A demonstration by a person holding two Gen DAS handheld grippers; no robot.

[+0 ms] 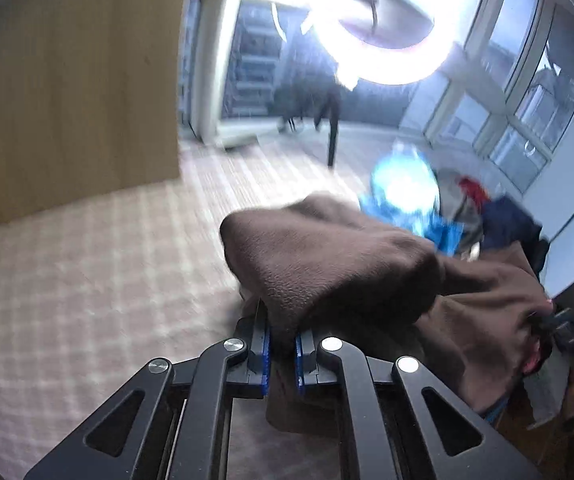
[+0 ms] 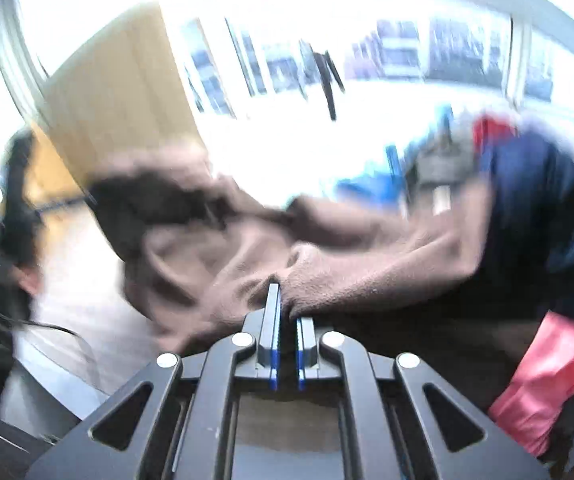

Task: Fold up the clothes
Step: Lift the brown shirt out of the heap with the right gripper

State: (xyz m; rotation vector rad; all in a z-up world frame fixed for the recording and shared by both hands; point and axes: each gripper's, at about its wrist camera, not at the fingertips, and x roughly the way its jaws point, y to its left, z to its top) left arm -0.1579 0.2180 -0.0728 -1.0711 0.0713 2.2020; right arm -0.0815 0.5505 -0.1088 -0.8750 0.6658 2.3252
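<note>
1. I am holding a brown fleece garment (image 1: 327, 256) in both claws at once; it is bunching up above the bed between them, soft and napped, with a fold draping over my left fingers.
2. My left gripper (image 1: 281, 344) is pinching a thick fold of that brown cloth, the blue-edged pads pressing in on it from both sides with the jaws nearly together.
3. My right gripper (image 2: 287, 334) is clamping another edge of the same garment (image 2: 327, 276); the jaws are standing almost closed with the fleece caught between the pads.
4. Just past the brown cloth a heap of other clothes is waiting: a navy piece (image 2: 539, 200), a bit of red (image 2: 489, 130), something bright blue (image 1: 403, 192), and a pink piece (image 2: 547, 380) lying close by my right side.
5. Under it all a bedspread (image 1: 87, 272) in a pale pinkish check is spreading out to the left, largely bare on that side.
6. A light wooden panel (image 1: 75, 80) is rising at the far left edge of the bed.
7. Beyond it, tall windows (image 1: 527, 92) are lining the room, and a bright ring lamp (image 1: 383, 28) is glaring overhead on a dark stand (image 1: 332, 128).
8. Both views are smearing with motion blur, so finer detail of the pile is escaping me.
</note>
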